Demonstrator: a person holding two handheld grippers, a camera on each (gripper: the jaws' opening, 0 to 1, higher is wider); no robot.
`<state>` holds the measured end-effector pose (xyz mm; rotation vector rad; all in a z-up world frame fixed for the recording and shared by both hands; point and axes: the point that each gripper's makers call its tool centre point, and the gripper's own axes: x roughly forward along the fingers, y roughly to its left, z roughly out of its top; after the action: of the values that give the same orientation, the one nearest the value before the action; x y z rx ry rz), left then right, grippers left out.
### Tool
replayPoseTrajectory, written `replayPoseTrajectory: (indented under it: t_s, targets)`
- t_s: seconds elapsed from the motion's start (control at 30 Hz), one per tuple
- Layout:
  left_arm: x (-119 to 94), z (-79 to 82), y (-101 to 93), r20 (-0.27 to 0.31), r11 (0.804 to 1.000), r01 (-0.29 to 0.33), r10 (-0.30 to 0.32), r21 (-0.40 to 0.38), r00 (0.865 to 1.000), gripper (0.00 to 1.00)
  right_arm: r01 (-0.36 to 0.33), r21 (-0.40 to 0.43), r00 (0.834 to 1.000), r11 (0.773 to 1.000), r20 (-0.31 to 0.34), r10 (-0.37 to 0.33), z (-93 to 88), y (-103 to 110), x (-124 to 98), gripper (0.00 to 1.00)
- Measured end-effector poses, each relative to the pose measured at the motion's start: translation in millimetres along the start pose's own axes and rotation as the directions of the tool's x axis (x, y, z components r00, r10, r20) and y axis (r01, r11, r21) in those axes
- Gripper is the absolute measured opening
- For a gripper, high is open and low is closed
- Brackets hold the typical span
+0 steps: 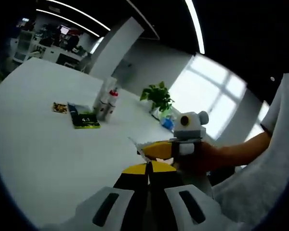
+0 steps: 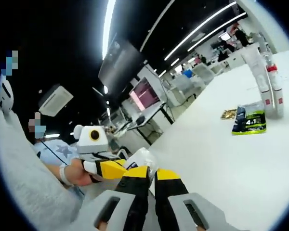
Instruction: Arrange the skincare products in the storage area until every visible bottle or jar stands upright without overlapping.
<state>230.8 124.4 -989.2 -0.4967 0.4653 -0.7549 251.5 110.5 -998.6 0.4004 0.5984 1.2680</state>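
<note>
While both grippers hover over the near edge of the broad white table (image 1: 33, 144), the main risk I see lies far ahead of them: the tall white plastic bottles (image 1: 106, 98), one with a red cap, stand touching each other well beyond the left gripper (image 1: 148, 168), so reaching for one could knock its neighbour over. From the right gripper view the same bottles (image 2: 269, 86) sit far forward and to the right of the right gripper (image 2: 147, 174), near the table's far side, where a careless push might slide them off.

Just beside the bottles, on the left of them as the left gripper looks, lies a flat dark-and-green printed sachet (image 1: 83, 116), and beyond it a small flat yellowish packet (image 1: 59, 108); both lie down, not upright, and whether they count as task items I cannot tell.

A leafy green potted plant (image 1: 157, 97) stands further off ahead and to the right, clear of the reach.

Each gripper's yellow-and-black jaws look pressed together with nothing between them. The right gripper crosses close in front of the left one, with a small pale scrap-like thing at its tip that I cannot identify; the two tools could bump.
</note>
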Motion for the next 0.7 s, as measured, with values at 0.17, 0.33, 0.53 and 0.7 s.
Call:
replayPoseTrajectory:
  t_s: [0.17,0.33,0.53,0.7]
  targets:
    - [-2,2.8,3.6,0.017,1.0,-0.014,0.014,-0.002,1.0,0.0,-0.001,0.024,0.999,1.0,0.035,0.0,5.8,0,1,0.0]
    - [-7,9.5,7.2,0.054,0.999,-0.022,0.024,-0.029,0.998,0.0,-0.027,0.175,0.997,0.984,0.075,0.014,8.4,-3,-5,0.11]
    - [-10,16.9,9.3,0.097,0.998,-0.022,0.028,-0.059,0.995,0.0,-0.085,0.243,0.996,0.966,0.04,0.077,-5.6,6,-2,0.14]
    - [-10,17.9,8.5,0.105,0.998,-0.02,0.026,-0.061,0.994,0.0,-0.105,0.234,0.994,0.967,0.058,0.094,-4.1,18,4,0.11]
